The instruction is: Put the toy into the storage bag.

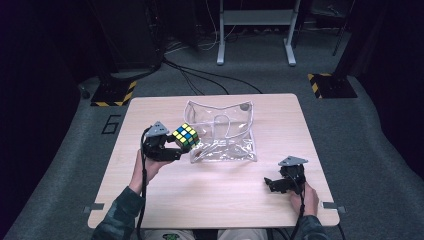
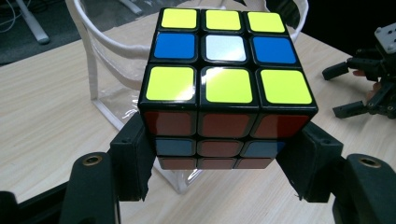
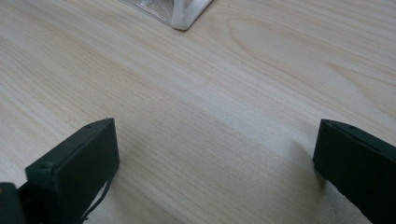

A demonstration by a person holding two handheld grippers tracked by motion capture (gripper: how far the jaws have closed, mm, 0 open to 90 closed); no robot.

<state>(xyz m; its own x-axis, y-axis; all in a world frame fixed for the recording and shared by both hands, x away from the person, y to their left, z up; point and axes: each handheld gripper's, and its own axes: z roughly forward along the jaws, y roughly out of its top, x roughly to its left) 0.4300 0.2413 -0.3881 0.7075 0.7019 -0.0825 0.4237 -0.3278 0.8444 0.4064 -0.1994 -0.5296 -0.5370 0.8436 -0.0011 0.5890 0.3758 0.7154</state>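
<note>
Two tools (image 1: 181,150) (image 1: 269,184), one cube (image 1: 186,136), one pouch (image 1: 235,131)

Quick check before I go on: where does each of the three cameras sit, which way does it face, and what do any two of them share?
High view: above the person's side, looking forward and down on the table; both forearms, left hand-held gripper and right hand-held gripper show.
Left gripper view: rides the left hand-held gripper, looking along its jaws, shut on the puzzle cube; the right hand-held gripper shows far off.
Right gripper view: rides the right hand-held gripper, facing the tabletop between open jaws.
Shared: all three show the clear pouch.
</note>
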